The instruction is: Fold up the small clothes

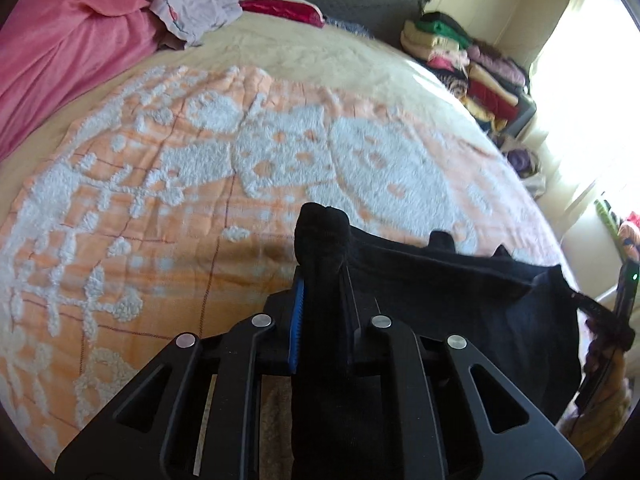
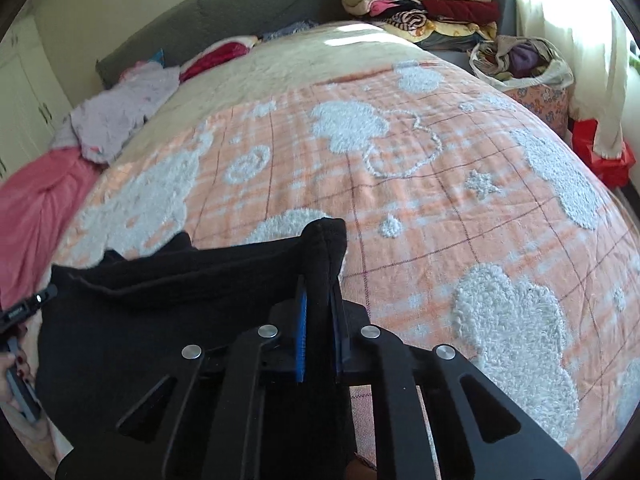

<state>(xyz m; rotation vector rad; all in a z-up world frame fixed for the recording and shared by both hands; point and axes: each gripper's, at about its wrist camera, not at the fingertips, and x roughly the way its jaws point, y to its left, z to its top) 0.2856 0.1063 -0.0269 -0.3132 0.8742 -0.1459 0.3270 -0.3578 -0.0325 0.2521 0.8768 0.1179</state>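
A small black garment [image 1: 472, 292] hangs stretched between the two grippers above an orange and white bedspread [image 1: 168, 208]. My left gripper [image 1: 322, 280] is shut on one bunched corner of it, and the cloth sticks out past the fingertips. In the right wrist view the same black garment [image 2: 168, 300] spreads to the left, with my right gripper [image 2: 322, 292] shut on its other corner. The blue pads [image 2: 301, 340] press against the fabric. At the far left edge of that view a hand [image 2: 16, 364] holds the other gripper's handle.
A pink blanket [image 1: 60, 52] and a crumpled lilac cloth [image 1: 192, 4] lie at the head of the bed. Stacks of folded clothes [image 2: 424, 0] sit beyond the bed's far corner, with a bag of clothes [image 2: 520, 60] and a red box [image 2: 600, 156] near the curtain.
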